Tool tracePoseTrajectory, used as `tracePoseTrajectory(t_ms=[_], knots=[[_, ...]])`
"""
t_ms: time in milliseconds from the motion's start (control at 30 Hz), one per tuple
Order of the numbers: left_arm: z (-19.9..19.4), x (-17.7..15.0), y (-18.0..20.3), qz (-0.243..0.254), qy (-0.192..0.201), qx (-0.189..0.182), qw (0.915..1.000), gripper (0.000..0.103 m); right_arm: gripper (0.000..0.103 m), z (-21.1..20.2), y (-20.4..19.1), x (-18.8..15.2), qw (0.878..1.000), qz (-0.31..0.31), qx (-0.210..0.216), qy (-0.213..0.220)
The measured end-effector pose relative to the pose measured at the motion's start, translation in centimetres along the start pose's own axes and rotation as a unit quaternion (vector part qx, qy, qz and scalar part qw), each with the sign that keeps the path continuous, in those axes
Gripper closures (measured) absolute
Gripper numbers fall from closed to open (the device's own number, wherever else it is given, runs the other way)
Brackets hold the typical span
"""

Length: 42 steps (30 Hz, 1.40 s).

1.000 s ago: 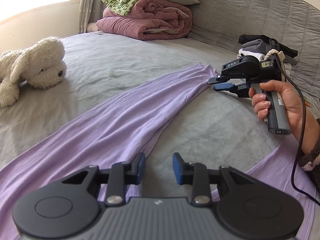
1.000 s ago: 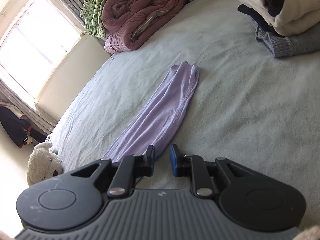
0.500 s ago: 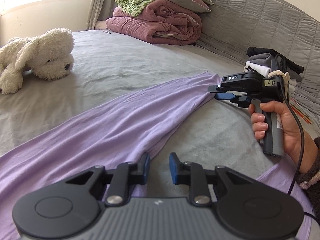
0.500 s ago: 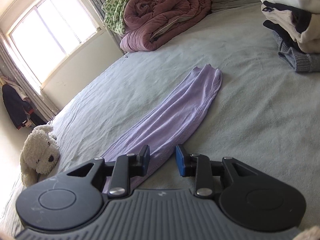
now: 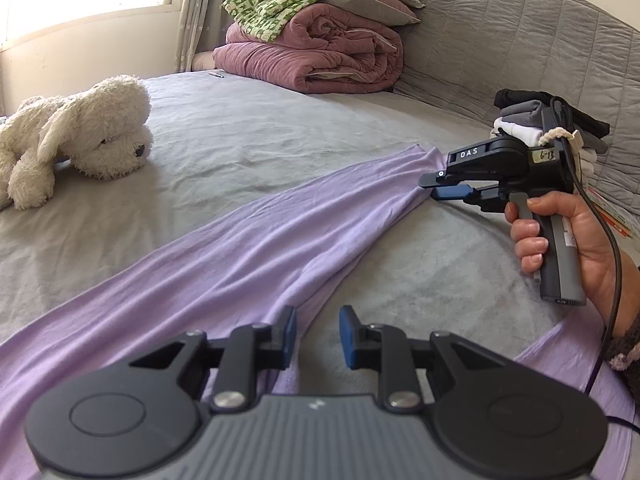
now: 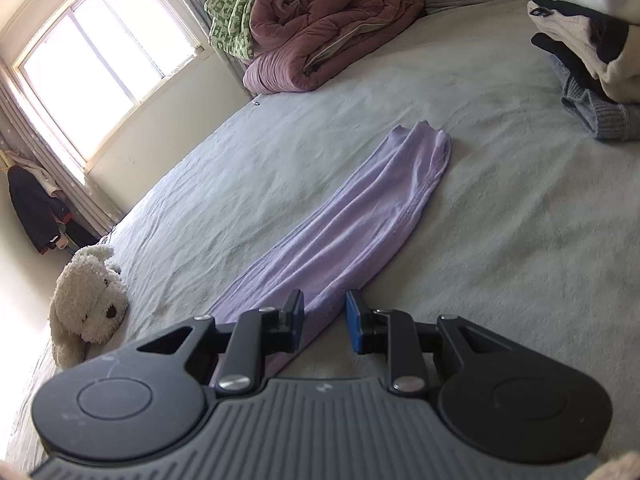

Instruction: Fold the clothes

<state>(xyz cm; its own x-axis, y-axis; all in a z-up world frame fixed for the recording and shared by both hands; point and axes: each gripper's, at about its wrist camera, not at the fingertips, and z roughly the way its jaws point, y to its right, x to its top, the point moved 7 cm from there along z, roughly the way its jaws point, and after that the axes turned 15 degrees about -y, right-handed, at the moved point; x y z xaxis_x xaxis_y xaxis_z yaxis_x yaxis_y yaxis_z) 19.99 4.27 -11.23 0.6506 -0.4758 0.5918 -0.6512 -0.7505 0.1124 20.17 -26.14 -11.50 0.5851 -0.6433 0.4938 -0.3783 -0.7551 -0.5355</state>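
A: Where's the garment?

B: The lilac top [image 5: 248,248] lies flat on the bed [image 5: 248,148], one sleeve [image 6: 360,220] stretched straight toward the far side. I take it that it's spread like that so the sleeve can be folded back over the body in one sweep.

A: And your tools?

B: My left tool [image 5: 314,336] hovers low over the near edge of the cloth, released, nothing between its blue pads, only sheet showing in the gap. My right tool [image 6: 325,320] sits above the sleeve partway along its length. Its jaws are closing a little, but the pads aren't pressing on anything yet; the fabric's edge lies below and between them.

A: Why that spot?

B: My guess: pinching the sleeve's seam edge gives a clean line to lift and carry across.

A: Room to move?

B: Plenty of bare sheet either side of the sleeve. The plush dog [image 5: 80,136] is well apart on the window side, the quilt [image 5: 316,52] is far up by the headboard, and the folded pile [image 6: 592,40] sits off to the right, near the cuff's side but not touching it.
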Motion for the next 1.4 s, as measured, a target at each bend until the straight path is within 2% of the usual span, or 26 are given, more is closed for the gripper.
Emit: tracePoseTrajectory(t_ms=[100, 167, 333, 433, 600, 700, 833, 900, 933, 1000, 1033, 1133, 1300, 1400], knots=[[0.1, 0.0, -0.1, -0.003, 0.002, -0.002, 1.0, 0.079, 0.077, 0.0, -0.2, -0.2, 1.0, 0.01, 0.009, -0.02], [0.2, 0.1, -0.2, -0.006, 0.004, -0.004, 1.0, 0.079, 0.085, 0.0, -0.3, -0.4, 0.999, 0.023, 0.024, -0.042], [0.8, 0.1, -0.4, -0.015, 0.005, -0.008, 0.9998, 0.081, 0.087, -0.2, -0.7, -0.8, 0.997, 0.037, 0.024, -0.062], [0.9, 0.1, -0.3, -0.013, 0.004, -0.003, 0.9999, 0.088, 0.082, -0.7, -0.7, -0.8, 0.997, 0.044, 0.018, -0.064], [0.9, 0.2, 0.0, -0.011, 0.003, -0.004, 0.9999, 0.102, 0.081, -0.4, -1.2, -1.0, 0.999, 0.012, -0.013, -0.051], [0.6, 0.1, 0.2, -0.005, 0.002, -0.008, 1.0, 0.102, 0.069, -0.3, -1.6, -1.2, 0.999, 0.0, -0.011, -0.045], [0.1, -0.1, 0.7, 0.007, 0.003, -0.017, 0.9998, 0.102, 0.068, 0.1, -1.8, -1.3, 0.999, -0.016, -0.013, -0.034], [-0.1, -0.2, 0.7, 0.008, 0.004, -0.024, 0.9997, 0.103, 0.07, 0.4, -1.8, -1.3, 0.999, -0.025, -0.015, -0.027], [-0.2, -0.2, 0.7, 0.008, 0.006, -0.028, 0.9995, 0.103, 0.075, 0.5, -1.8, -1.4, 0.999, -0.029, -0.019, -0.023], [-0.5, -0.2, 0.8, 0.009, 0.011, -0.036, 0.9992, 0.103, 0.087, 0.6, -1.7, -1.3, 0.999, -0.029, -0.026, -0.016], [-0.7, -0.2, 0.7, 0.008, 0.015, -0.04, 0.9991, 0.103, 0.098, 0.6, -1.4, -1.3, 0.999, -0.023, -0.024, -0.016], [-1.3, -0.1, 0.6, 0.002, 0.026, -0.05, 0.9984, 0.103, 0.1, 0.1, -1.2, -0.9, 1.0, -0.007, -0.007, -0.019], [-2.4, -0.1, 0.7, 0.004, 0.044, -0.075, 0.9962, 0.103, 0.1, -1.2, -2.2, -0.5, 1.0, -0.024, -0.015, 0.0], [-1.9, -0.5, 1.1, 0.017, 0.025, -0.078, 0.9965, 0.103, 0.1, -1.5, -2.3, -0.4, 0.999, -0.031, -0.034, -0.001]])
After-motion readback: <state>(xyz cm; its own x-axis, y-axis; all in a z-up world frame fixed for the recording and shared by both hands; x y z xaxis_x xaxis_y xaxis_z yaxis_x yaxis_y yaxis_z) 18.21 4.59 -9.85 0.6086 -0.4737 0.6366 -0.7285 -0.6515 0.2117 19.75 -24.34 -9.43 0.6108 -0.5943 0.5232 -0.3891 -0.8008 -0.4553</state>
